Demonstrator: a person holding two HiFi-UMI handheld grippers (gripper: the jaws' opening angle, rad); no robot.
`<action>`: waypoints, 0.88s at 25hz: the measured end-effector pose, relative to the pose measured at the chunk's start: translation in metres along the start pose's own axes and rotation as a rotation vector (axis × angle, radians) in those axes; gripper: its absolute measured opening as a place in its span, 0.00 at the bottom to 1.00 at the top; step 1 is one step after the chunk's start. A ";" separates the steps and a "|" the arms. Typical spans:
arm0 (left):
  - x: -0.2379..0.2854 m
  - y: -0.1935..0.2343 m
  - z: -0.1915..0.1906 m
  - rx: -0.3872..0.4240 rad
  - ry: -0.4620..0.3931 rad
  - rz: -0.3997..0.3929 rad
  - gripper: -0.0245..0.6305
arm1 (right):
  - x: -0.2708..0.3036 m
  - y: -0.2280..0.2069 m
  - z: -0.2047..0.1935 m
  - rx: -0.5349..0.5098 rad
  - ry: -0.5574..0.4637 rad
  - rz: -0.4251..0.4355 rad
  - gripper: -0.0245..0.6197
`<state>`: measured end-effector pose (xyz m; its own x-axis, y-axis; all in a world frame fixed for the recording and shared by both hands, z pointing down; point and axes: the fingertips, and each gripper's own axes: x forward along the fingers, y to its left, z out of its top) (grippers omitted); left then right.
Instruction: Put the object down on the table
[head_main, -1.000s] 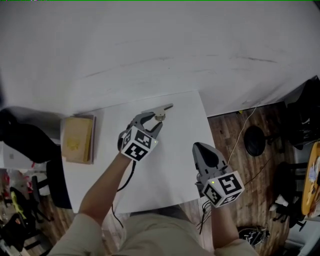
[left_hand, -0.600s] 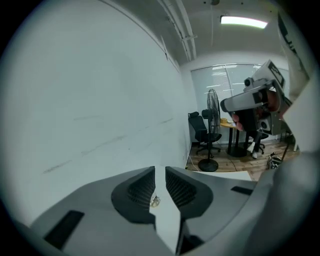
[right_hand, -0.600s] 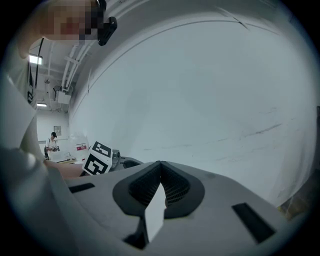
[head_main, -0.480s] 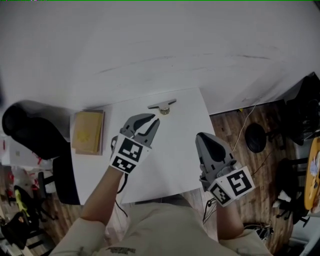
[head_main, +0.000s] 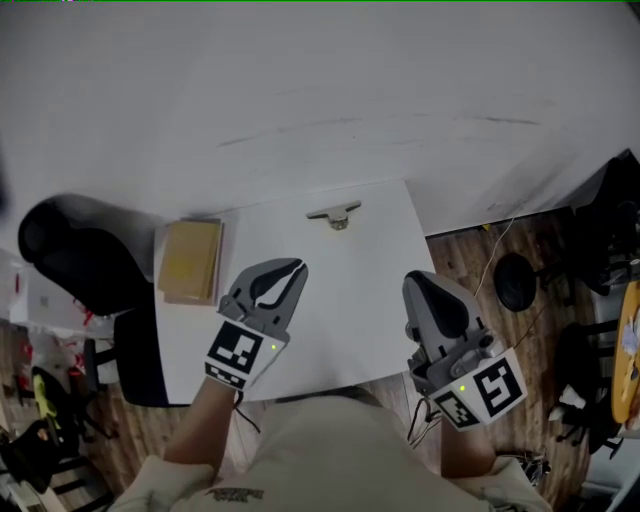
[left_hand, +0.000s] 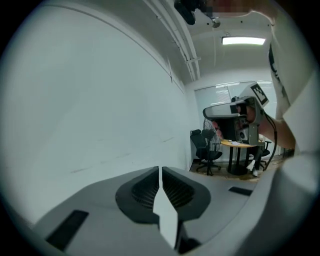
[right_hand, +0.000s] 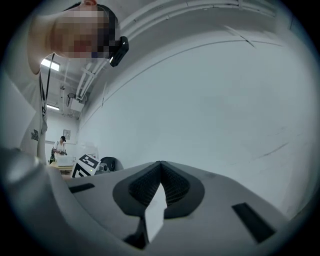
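A small metal object (head_main: 335, 214), a flat grey bar with a round knob, lies alone on the white table (head_main: 370, 300) near its far edge. My left gripper (head_main: 298, 266) hovers well short of it, toward the table's near left. Its jaws are closing and stand together with only a hairline slit, nothing between them (left_hand: 160, 169). My right gripper (head_main: 420, 276) hangs over the table's near right edge, shut and empty (right_hand: 161, 162). Both gripper views face the blank white wall; the object does not show in them.
A flat brown box (head_main: 190, 260) rests on the table's left side. A black office chair (head_main: 80, 260) stands to the left of the table. Wooden floor with a cable (head_main: 490, 250) and a black round base (head_main: 515, 282) lies to the right.
My left gripper let go of the metal object, drew back toward me and closed its jaws. The object stays on the table. The right gripper shifted only slightly.
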<state>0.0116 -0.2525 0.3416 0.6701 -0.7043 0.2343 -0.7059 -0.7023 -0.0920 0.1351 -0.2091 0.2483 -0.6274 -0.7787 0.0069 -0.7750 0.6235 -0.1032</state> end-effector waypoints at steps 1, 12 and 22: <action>-0.007 0.000 0.000 -0.008 -0.006 0.008 0.09 | -0.001 0.002 0.001 -0.001 0.000 0.005 0.07; -0.049 -0.007 0.004 -0.055 -0.029 0.030 0.07 | 0.003 0.024 -0.016 0.023 0.046 0.041 0.07; -0.057 -0.004 0.012 -0.083 -0.055 0.020 0.07 | 0.012 0.032 -0.025 0.030 0.069 0.053 0.07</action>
<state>-0.0211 -0.2115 0.3171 0.6654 -0.7246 0.1795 -0.7346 -0.6783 -0.0148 0.1007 -0.1970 0.2695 -0.6720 -0.7373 0.0691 -0.7386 0.6605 -0.1352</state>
